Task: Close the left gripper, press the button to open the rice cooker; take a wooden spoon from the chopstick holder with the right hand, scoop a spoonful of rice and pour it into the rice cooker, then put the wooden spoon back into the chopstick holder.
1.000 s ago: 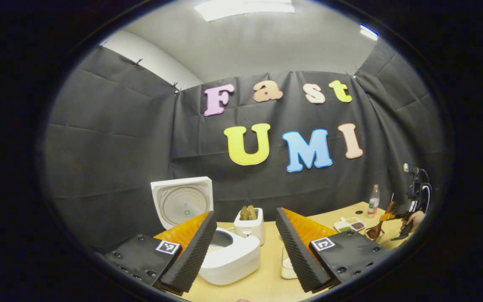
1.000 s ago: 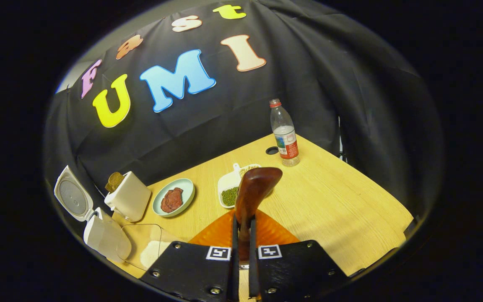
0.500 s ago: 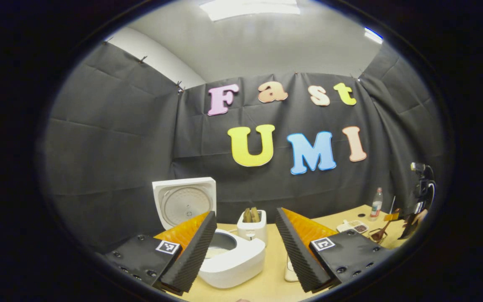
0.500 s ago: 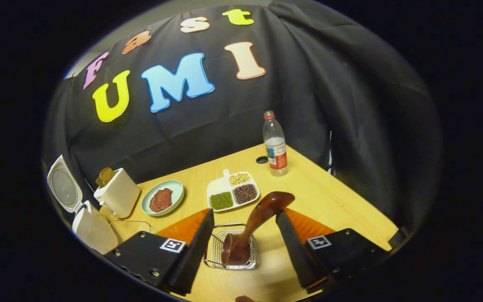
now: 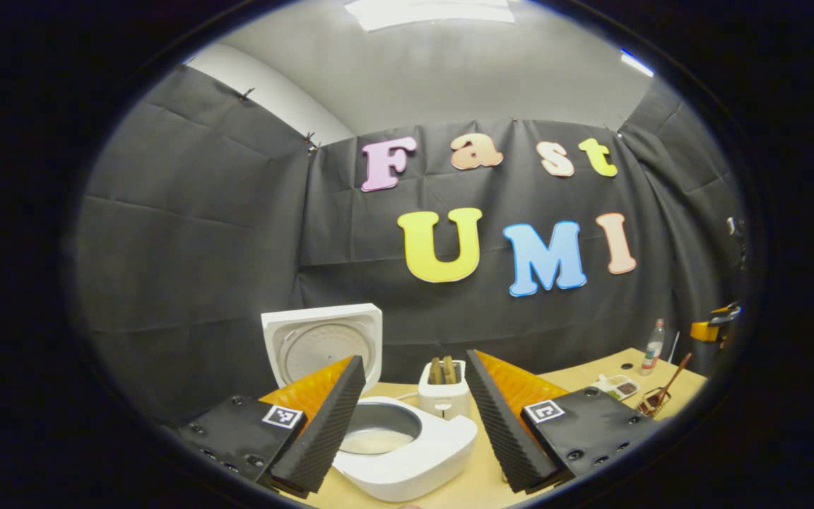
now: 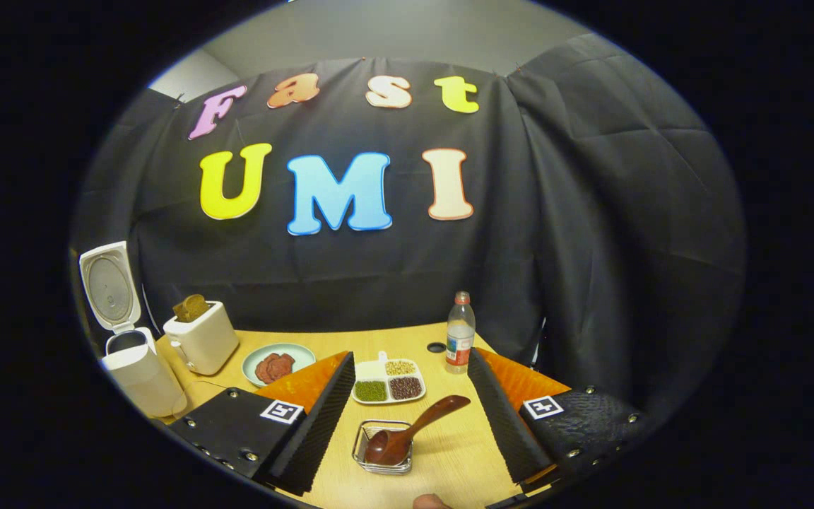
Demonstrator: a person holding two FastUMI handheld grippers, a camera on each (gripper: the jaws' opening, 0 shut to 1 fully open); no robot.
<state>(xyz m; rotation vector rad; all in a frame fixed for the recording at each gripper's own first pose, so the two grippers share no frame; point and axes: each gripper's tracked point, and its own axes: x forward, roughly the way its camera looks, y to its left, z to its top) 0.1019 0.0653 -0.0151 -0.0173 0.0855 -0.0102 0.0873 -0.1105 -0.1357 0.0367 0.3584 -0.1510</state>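
The white rice cooker [image 5: 407, 452] stands with its lid [image 5: 322, 343] up; pale rice shows at the bottom of its grey pot. My left gripper [image 5: 414, 424] hangs open just in front of it, fingers either side. In the right gripper view the cooker [image 6: 140, 375] is at the far left. The wooden spoon [image 6: 410, 433] rests bowl-down in the wire chopstick holder [image 6: 382, 447], handle leaning right. My right gripper [image 6: 410, 424] is open above and around it, touching nothing. The left gripper view shows the spoon and holder [image 5: 658, 399] at the far right.
On the wooden table [image 6: 449, 459] stand a white toaster [image 6: 201, 338] with bread, a plate of red meat [image 6: 276, 364], a divided dish of beans [image 6: 387, 385] and a water bottle [image 6: 459, 332]. The other gripper's body [image 5: 714, 329] shows at the left gripper view's right edge.
My right gripper opened and let go of the spoon, which now sits in the holder, then drew back and up. My left gripper shifted slightly, still open.
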